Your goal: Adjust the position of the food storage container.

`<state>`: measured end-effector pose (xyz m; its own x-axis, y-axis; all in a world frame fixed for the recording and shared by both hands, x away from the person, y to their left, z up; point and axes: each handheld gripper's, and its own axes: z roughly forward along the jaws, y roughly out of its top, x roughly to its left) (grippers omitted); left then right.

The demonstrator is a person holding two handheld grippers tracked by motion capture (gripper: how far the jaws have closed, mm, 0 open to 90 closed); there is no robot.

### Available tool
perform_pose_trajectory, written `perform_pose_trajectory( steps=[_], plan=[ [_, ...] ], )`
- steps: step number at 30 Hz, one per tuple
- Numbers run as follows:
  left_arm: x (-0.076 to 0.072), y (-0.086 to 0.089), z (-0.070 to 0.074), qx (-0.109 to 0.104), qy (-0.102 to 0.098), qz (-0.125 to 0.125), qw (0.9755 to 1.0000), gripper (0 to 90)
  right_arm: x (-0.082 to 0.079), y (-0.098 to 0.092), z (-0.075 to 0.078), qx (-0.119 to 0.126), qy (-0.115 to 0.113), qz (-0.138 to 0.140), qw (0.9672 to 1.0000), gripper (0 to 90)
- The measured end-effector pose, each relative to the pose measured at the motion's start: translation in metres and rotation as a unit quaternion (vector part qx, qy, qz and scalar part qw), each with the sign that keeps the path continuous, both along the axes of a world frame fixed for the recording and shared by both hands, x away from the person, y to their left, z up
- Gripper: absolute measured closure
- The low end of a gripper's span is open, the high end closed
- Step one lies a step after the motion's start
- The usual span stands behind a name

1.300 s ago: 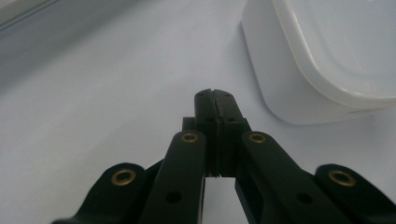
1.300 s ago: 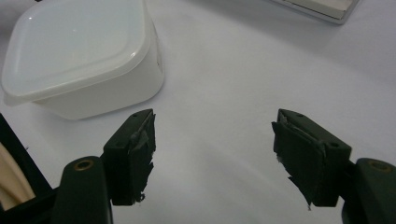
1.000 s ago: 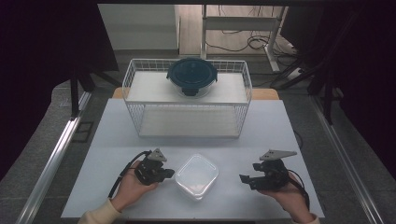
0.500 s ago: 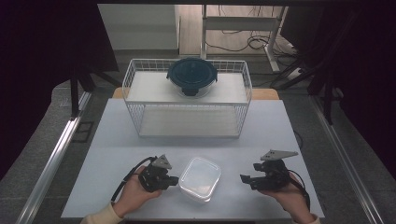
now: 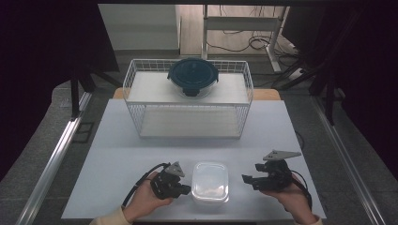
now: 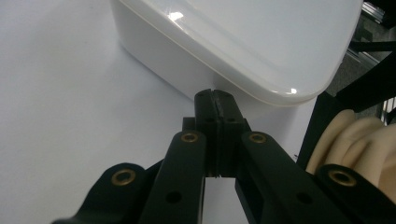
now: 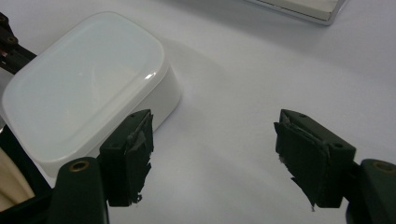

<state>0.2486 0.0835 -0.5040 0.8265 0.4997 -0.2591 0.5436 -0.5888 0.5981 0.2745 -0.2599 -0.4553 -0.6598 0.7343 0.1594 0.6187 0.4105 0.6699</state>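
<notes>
Basket (image 5: 187,101) well beyond white container (image 5: 210,182)

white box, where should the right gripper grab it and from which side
Probably across its short side walls, coming from the right: the white box lies flat with its lid on, and the right gripper stands open beside it. The smooth rounded lid offers no handle.

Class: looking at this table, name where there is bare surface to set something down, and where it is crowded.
Bare: the strip between the wire basket and the white container, plus both side margins. Crowded: the near edge, where the left gripper and right gripper flank the container.
</notes>
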Motion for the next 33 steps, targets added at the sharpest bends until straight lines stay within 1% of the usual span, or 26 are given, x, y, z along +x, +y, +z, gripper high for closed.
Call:
perform_pose_trajectory(
  steps=[3,5,7,10,12,15,16,17,18,20,21,22,23,24,25,29,33],
  plan=[
    [0.000,0.000,0.000,-0.002,0.001,0.000,1.0000,89.9,0.000,0.000,0.000,0.002,0.000,-0.001,1.0000,27.8],
    [0.000,0.001,0.001,-0.002,-0.002,0.003,1.0000,89.8,0.000,0.000,0.000,0.003,-0.001,-0.002,1.0000,27.8],
    [0.000,0.006,0.003,-0.004,-0.008,0.014,0.9999,89.8,-0.001,0.000,0.001,0.005,-0.002,-0.005,1.0000,27.8],
    [0.001,0.020,0.007,-0.014,-0.014,0.033,0.9993,89.8,-0.001,0.000,0.002,0.011,-0.003,-0.005,0.9999,27.8],
    [0.002,0.034,0.010,-0.025,-0.014,0.057,0.9980,89.8,-0.001,-0.001,0.002,0.012,-0.004,-0.006,0.9999,27.7],
    [0.003,0.052,0.014,-0.045,-0.015,0.086,0.9952,89.2,0.000,-0.002,0.001,0.017,-0.002,-0.009,0.9998,27.8],
    [0.002,0.057,0.014,-0.054,-0.014,0.098,0.9937,86.5,0.000,-0.003,0.001,0.019,-0.001,-0.010,0.9998,27.8],
    [0.002,0.062,0.015,-0.064,-0.014,0.113,0.9914,81.2,0.000,-0.003,0.000,0.020,-0.001,-0.011,0.9997,27.8],
    [0.001,0.065,0.015,-0.071,-0.015,0.133,0.9884,71.7,0.000,-0.003,0.000,0.022,0.000,-0.011,0.9997,27.8],
    [0.001,0.068,0.015,-0.072,-0.014,0.165,0.9836,47.6,0.001,-0.003,0.000,0.027,0.002,-0.013,0.9996,27.7],
    [0.001,0.070,0.014,-0.077,-0.009,0.173,0.9818,42.7,0.001,-0.003,0.000,0.031,0.004,-0.014,0.9994,27.6],
    [0.002,0.072,0.014,-0.088,0.003,0.177,0.9802,39.1,0.001,-0.003,0.000,0.035,0.007,-0.014,0.9993,27.4],
    [0.003,0.073,0.014,-0.096,0.011,0.179,0.9791,36.2,0.001,-0.002,0.000,0.038,0.010,-0.014,0.9991,27.1],
    [0.003,0.073,0.013,-0.105,0.017,0.180,0.9780,34.7,0.001,-0.002,0.000,0.043,0.013,-0.014,0.9989,26.7],
    [0.003,0.073,0.013,-0.110,0.020,0.179,0.9776,34.6,0.001,-0.001,0.000,0.047,0.017,-0.011,0.9987,26.6],
    [0.003,0.073,0.014,-0.120,0.022,0.180,0.9761,33.8,0.000,0.001,0.000,0.063,0.024,-0.006,0.9977,25.8],
    [0.002,0.076,0.014,-0.135,0.025,0.187,0.9727,33.3,0.001,0.000,-0.001,0.085,0.030,-0.012,0.9959,25.4]
  ],
)
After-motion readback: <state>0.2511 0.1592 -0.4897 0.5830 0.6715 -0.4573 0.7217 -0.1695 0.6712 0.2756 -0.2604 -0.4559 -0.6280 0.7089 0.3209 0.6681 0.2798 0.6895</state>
